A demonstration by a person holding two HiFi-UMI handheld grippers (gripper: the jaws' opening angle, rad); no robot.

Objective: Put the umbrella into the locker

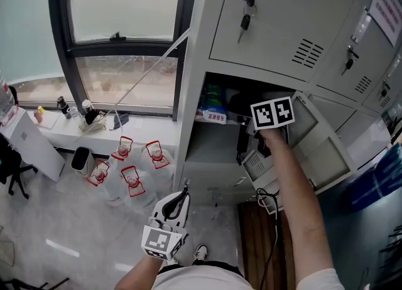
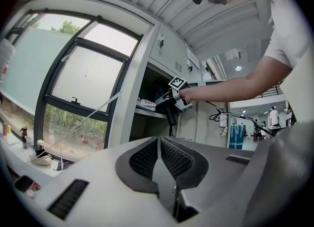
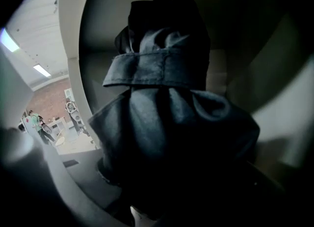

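- The task was near its end, in my judgement: the right hand-held gripper (image 1: 252, 122) reached inside the open compartment of the locker (image 1: 193, 94), and its jaws were closed around the umbrella (image 3: 162, 123).
- The umbrella was folded, black, with its strap wrapped around. It filled the right gripper view, with the dark inside walls of the compartment behind it, so it was already within the locker, above the shelf (image 1: 212, 143) and toward the shelf's right edge.
- What remained, I think, was to set it down, open the jaws and pull the arm out. Whether the umbrella already rested on the shelf, I could not tell.
- The left hand-held gripper (image 2: 158, 142) was held low, well apart from the locker, with its jaws together and nothing between them.
- A small packet (image 1: 210, 116) lay at the shelf's back left, so the right half had more free room.
- The door (image 1: 326, 150) stood open just beside the right arm, and a cable hung below it; both could catch on the way out.
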